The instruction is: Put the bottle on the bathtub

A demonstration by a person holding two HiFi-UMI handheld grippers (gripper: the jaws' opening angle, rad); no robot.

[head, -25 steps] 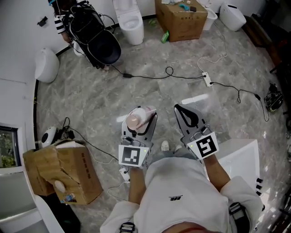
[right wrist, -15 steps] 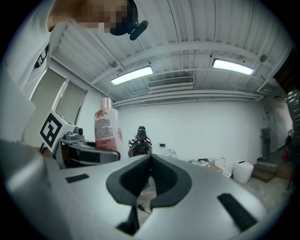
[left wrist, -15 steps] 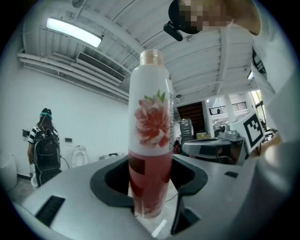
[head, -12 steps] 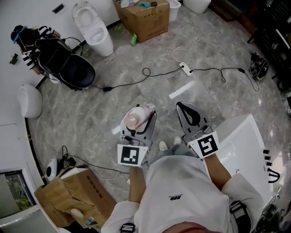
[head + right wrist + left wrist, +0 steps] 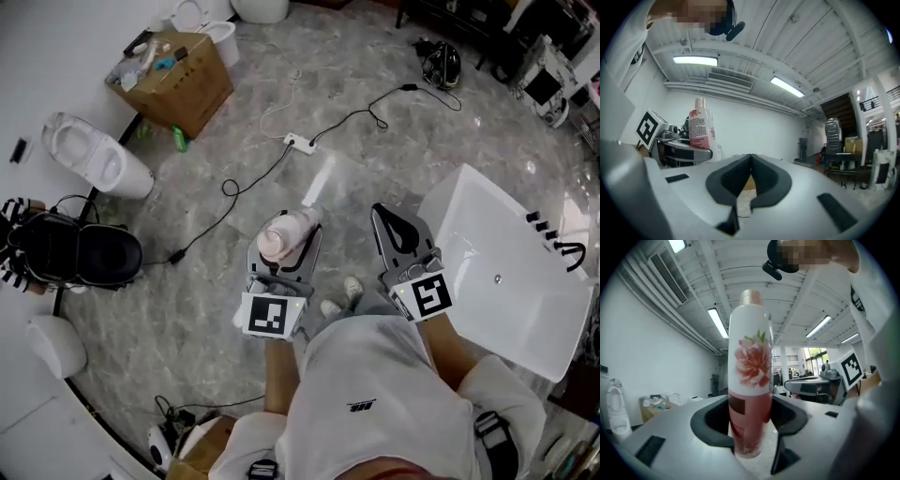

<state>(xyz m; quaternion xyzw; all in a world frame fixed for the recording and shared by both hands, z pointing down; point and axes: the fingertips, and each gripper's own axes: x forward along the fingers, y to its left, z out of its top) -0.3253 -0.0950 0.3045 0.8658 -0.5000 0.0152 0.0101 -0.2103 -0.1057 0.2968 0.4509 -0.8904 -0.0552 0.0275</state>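
A white and pink bottle [image 5: 750,394] with a flower print stands upright between the jaws of my left gripper [image 5: 281,246], which is shut on its lower part. From above, the bottle's pink cap [image 5: 274,244] faces the head camera. The right gripper view catches that bottle [image 5: 700,129] at its left. My right gripper [image 5: 400,232] is shut with nothing in it, its jaw tips meeting [image 5: 750,157]. The white bathtub [image 5: 511,281] lies on the floor just right of my right gripper, its black tap fittings [image 5: 551,236] at the far end.
On the marble floor, a power strip with cables [image 5: 300,143] lies ahead. A cardboard box [image 5: 173,75] and a white toilet [image 5: 94,159] stand at the upper left. A black chair [image 5: 70,255] is at the left. Dark furniture [image 5: 525,56] fills the upper right.
The view has swung round to the right: the bathtub now lies fully in view beside my right gripper, and the box and toilet have slid left. Both grippers keep their hold and pose.
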